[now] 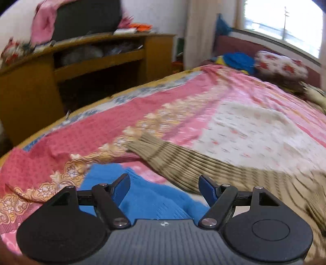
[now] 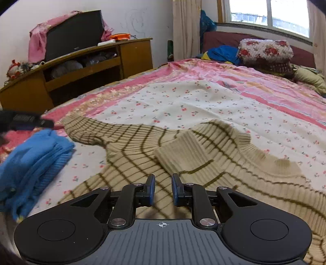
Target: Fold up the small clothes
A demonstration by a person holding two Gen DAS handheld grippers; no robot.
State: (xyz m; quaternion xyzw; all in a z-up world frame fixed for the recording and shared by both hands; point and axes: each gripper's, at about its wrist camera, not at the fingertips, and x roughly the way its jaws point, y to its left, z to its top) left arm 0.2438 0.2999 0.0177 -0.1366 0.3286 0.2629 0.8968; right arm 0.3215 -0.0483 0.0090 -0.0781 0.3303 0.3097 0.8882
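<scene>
- The left gripper point(image 1: 164, 186) has its blue-padded fingers spread wide with nothing between them; it hangs over a folded blue knit garment point(image 1: 146, 195) on the bed.
- The right gripper point(image 2: 163, 188) has its fingers drawn close with a narrow gap; nothing is pinched between them, and they sit just above the beige sweater point(image 2: 183, 155).
- That beige ribbed sweater, crossed by olive grid lines, lies flat on the bed; one sleeve reaches toward 10 o'clock and a folded cuff rests on the body at 12 o'clock of the right gripper.
- In the right wrist view the blue garment lies at 9 o'clock, just beside the sweater, with the left gripper showing blurred above it.
- The pink floral bedspread point(image 2: 203, 97) runs under everything.
- At 11 o'clock stands a wooden cabinet point(image 2: 134, 55) carrying a dark television point(image 2: 75, 34) draped in pink cloth; its small logo is too small to read.
- At 1 o'clock a floral pillow point(image 2: 264, 50) sits below the window point(image 2: 269, 16).
</scene>
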